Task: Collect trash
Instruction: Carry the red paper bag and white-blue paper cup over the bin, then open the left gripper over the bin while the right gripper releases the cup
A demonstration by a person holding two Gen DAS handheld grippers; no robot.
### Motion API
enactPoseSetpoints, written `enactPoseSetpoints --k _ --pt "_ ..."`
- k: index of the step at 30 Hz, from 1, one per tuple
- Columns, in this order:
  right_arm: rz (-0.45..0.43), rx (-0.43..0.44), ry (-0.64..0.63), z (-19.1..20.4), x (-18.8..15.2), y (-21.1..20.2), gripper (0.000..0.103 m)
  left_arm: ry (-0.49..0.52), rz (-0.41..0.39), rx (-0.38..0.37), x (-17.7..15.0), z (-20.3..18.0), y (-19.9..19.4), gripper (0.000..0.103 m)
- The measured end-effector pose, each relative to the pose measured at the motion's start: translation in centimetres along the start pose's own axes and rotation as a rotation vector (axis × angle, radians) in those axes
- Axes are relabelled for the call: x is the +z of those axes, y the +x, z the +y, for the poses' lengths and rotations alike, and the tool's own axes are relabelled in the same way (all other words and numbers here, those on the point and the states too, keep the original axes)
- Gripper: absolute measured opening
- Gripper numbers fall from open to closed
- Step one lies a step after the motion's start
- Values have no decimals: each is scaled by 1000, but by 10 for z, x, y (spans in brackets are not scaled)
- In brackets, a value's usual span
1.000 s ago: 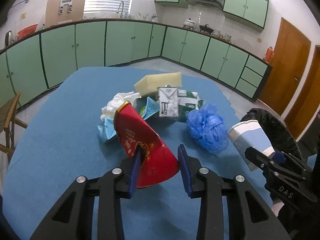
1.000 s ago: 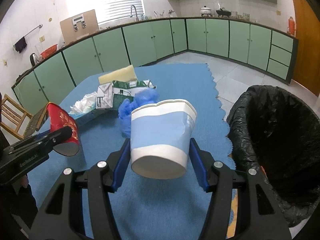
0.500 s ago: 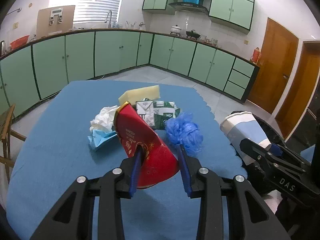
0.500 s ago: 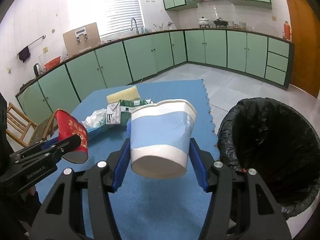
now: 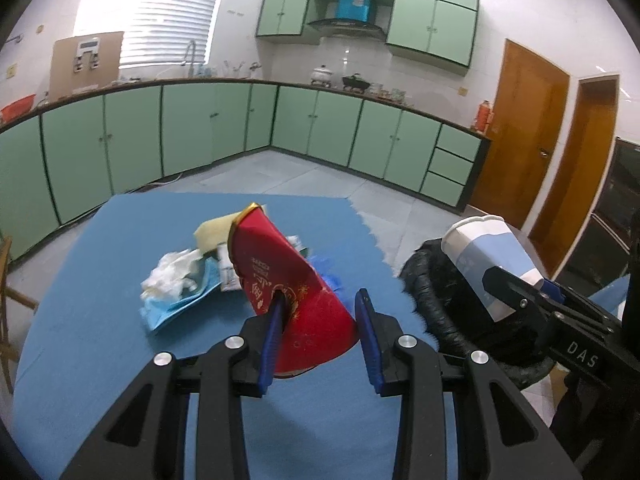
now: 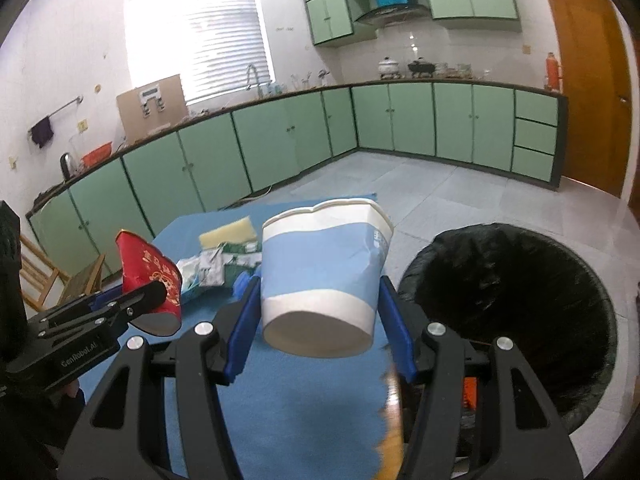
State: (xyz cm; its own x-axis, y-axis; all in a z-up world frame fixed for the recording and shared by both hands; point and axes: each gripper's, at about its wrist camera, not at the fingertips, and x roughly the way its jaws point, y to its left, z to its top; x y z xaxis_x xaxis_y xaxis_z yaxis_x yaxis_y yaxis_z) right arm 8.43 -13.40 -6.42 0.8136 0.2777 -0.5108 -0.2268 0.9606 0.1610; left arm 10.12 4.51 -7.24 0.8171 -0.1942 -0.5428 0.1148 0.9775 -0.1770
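My left gripper [image 5: 320, 336] is shut on a crushed red paper cup [image 5: 288, 280] and holds it above the blue table [image 5: 100, 360]. My right gripper [image 6: 318, 330] is shut on a blue and white paper cup [image 6: 320, 268], raised above the table's right edge beside the black-lined trash bin [image 6: 520, 296]. The bin also shows in the left wrist view [image 5: 440, 300], with the blue and white cup [image 5: 484, 252] over it. A pile of trash lies on the table: white tissue [image 5: 172, 272], a yellow sponge [image 5: 216, 232], a light blue wrapper [image 5: 180, 304] and a carton [image 6: 224, 264].
Green kitchen cabinets [image 5: 200, 132] run along the far walls. A wooden chair [image 6: 36, 272] stands left of the table. Wooden doors [image 5: 520, 132] are at the right. The table's scalloped right edge [image 6: 384, 392] borders the bin.
Both grippers have risen with their cups and pulled back from the pile. The right gripper has moved further toward the bin, which now shows larger.
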Motion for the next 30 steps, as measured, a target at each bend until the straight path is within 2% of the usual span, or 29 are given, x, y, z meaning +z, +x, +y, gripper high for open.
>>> enactPoseSetpoints --k 6,12,19,23,30 --pt "-25 -79 40 -46 8 -15 56 39 -15 -79 18 -39 13 35" --pt "-33 -169 81 -99 11 -24 55 107 -30 -168 30 -95 35 35" --pt "-33 -264 121 -157 5 -29 56 163 16 -274 34 -160 79 35" --pt "-23 -298 141 -185 -3 -27 56 199 35 -302 32 -189 101 35" --pt "9 -329 171 -224 -17 -15 56 222 73 -305 27 -216 136 35"
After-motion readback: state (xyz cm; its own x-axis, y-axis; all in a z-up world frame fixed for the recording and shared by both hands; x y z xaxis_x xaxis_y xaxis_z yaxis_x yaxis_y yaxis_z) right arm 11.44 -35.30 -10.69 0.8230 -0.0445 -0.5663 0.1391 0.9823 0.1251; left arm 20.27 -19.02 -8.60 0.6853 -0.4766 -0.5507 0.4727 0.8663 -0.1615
